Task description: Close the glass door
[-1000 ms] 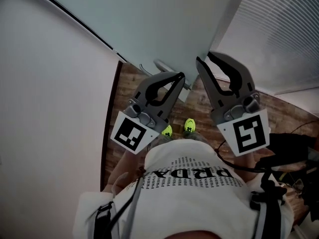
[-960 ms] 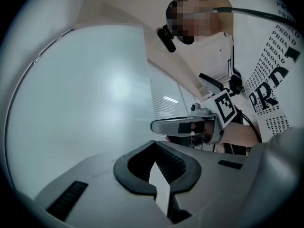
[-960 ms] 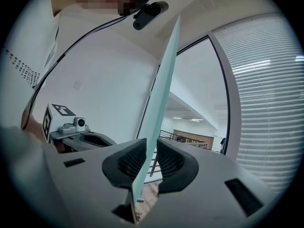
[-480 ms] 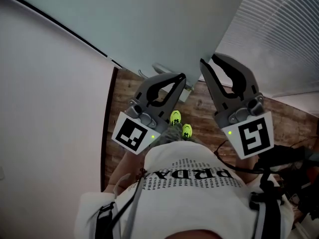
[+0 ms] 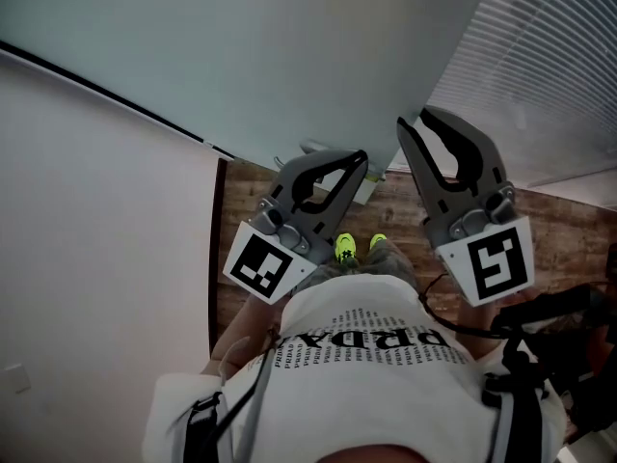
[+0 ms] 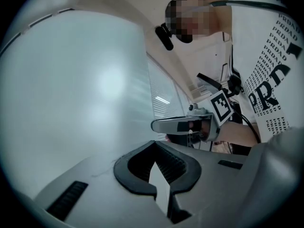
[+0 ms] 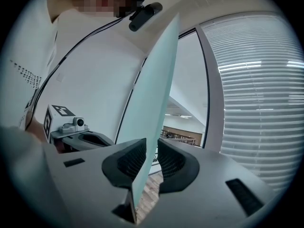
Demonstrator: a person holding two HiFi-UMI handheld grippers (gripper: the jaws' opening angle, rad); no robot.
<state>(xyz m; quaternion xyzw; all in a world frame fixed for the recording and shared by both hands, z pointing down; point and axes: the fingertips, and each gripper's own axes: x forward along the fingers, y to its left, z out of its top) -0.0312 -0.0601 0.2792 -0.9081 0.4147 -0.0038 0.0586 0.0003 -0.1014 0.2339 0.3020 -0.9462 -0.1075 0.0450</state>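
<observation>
The glass door filled the top of the head view as a pale frosted panel, its free edge running down toward the wood floor. A white wall was on the left and slatted blinds on the right. The right gripper sat at that free edge, where the head view showed only its tips narrowly parted. The right gripper view showed more: the door edge-on between the ribbed pads, the tips pinched on the glass, a sliver of floor beside one pad. The left gripper hung just beside the right one, near the door face; contact was unclear. Its own view showed its tips meeting on nothing. Neon shoes showed below.
</observation>
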